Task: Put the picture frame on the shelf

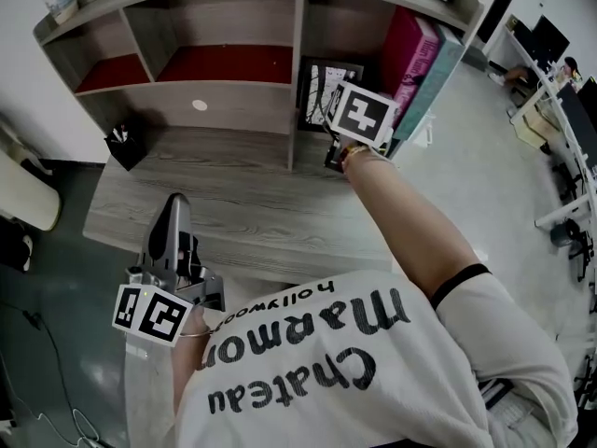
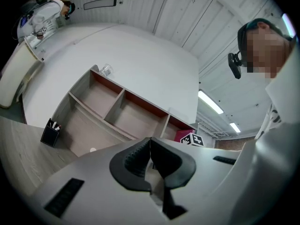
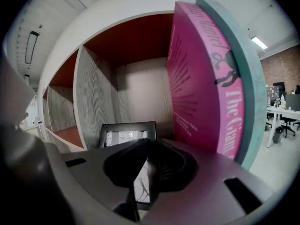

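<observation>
Head view: the left gripper (image 1: 174, 205) hangs near the body, jaws pressed together, empty; farther, the right gripper (image 3: 147, 146) pinches the picture frame (image 1: 322, 87), upright inside the shelf (image 1: 224, 112) beside the pink book (image 1: 410, 54); only letting go seems left.

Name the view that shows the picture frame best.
Right gripper view: the picture frame stands close in the shelf compartment, its lower part between the jaws. Head view shows it small, partly behind the marker cube. Left gripper view: none of it.
</observation>
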